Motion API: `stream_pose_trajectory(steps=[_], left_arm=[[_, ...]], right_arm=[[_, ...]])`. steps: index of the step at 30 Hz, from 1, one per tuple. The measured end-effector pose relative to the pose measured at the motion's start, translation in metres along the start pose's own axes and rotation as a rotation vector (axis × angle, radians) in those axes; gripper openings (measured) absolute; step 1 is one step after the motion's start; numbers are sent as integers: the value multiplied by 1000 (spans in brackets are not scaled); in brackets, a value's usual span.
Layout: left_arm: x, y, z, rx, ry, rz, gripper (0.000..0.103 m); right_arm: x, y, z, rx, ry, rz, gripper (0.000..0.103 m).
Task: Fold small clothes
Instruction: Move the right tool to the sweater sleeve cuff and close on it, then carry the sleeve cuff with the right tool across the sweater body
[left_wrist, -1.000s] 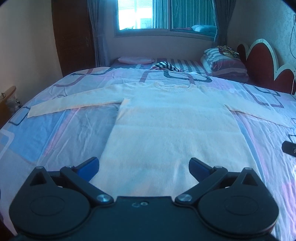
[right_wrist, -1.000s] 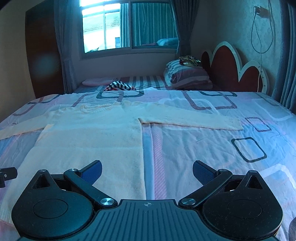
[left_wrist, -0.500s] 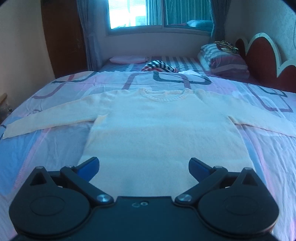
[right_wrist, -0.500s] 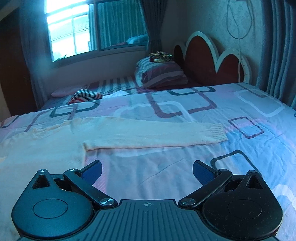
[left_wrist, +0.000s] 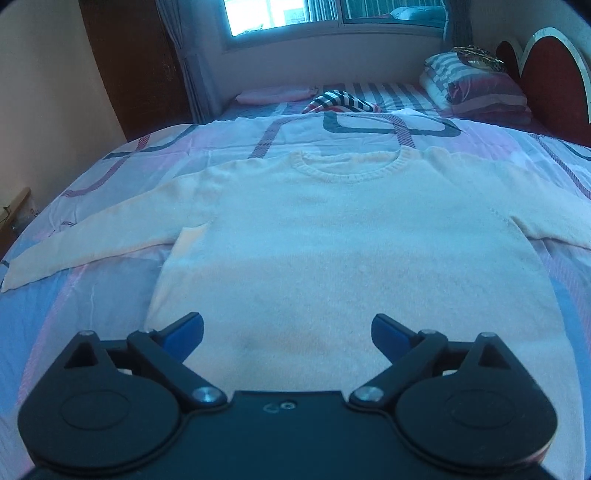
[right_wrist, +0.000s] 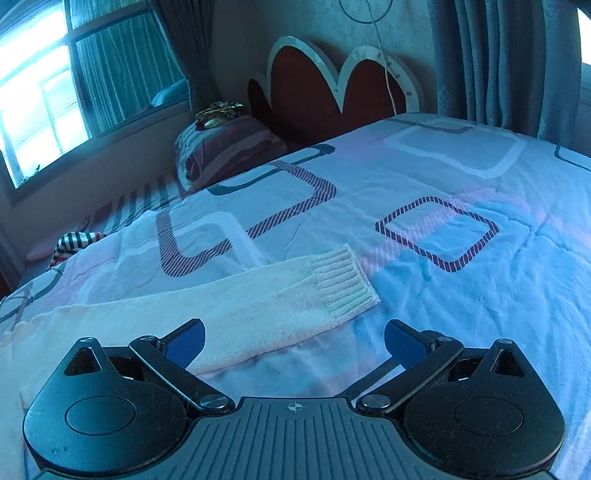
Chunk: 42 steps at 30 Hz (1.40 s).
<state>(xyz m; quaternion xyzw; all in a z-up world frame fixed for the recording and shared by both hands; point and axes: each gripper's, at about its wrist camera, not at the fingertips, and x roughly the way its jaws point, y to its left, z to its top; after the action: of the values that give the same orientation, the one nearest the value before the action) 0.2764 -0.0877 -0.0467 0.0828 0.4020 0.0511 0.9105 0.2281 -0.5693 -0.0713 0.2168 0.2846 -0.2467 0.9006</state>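
Right hand-held gripper (right_wrist: 293, 341), wide open, empty, jaws just narrowing, hovers over sweater sleeve (right_wrist: 266, 302).

The left gripper (left_wrist: 287, 332) is built of matte black plastic, with two rounded, fan-shaped housings set side by side, each marked by a shallow round disc and a triangular cut-out near its outer tip. Two black link arms are pinned to the central body by silver screws, and smaller screws are seen at the outer joints. Blue pads (left_wrist: 183, 332) are carried at the fingertips. A small embossed mark is stamped on the smooth middle plate. The right gripper (right_wrist: 294, 341) is made alike, but its central plate is ribbed with raised lines and printed with a small white crosshair; fine dust is seen on its housings.
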Motion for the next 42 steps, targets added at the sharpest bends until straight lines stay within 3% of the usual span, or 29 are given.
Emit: stream_pose_trajectory(steps=[1, 2, 9, 10, 12, 14, 16, 18, 22, 25, 28, 36, 40, 41, 42], left_arm=[[2, -1, 2, -4, -1, 2, 95], [4, -3, 4, -7, -2, 3, 94], [12, -5, 24, -33, -18, 8, 93], [13, -5, 25, -31, -19, 10, 93], [16, -3, 26, -27, -15, 14, 93], [20, 1, 27, -31, -7, 20, 93], [22, 8, 28, -36, -13, 27, 93], [24, 16, 31, -31, -14, 31, 94], [36, 30, 37, 11, 18, 25, 96], [48, 45, 42, 10, 35, 19, 99], [60, 60, 47, 1, 37, -13, 94], [82, 97, 56, -25, 3, -86, 96], [84, 126, 49, -36, 4, -103, 97], [85, 134, 47, -39, 6, -104, 97], [85, 142, 45, -41, 6, -101, 96]], right_arm=[[3, -4, 2, 12, 1, 0, 76], [8, -7, 2, 24, 12, -8, 68], [31, -29, 5, 130, 42, 12, 68], [34, -31, 6, 153, 35, 24, 63], [36, -31, 6, 162, 32, 27, 48], [39, -35, 7, 179, 34, 37, 19], [42, -38, 9, 194, 43, 52, 2], [37, -38, 15, 155, -2, 64, 2], [50, -42, 16, 168, 42, 35, 2], [42, -26, 25, 114, 23, 22, 2], [35, 3, 28, 76, 5, 59, 2], [7, 149, 5, -94, 7, 259, 2], [4, 240, -30, -200, 49, 354, 2], [2, 282, -52, -248, 70, 398, 2], [2, 282, -52, -248, 70, 398, 2]])
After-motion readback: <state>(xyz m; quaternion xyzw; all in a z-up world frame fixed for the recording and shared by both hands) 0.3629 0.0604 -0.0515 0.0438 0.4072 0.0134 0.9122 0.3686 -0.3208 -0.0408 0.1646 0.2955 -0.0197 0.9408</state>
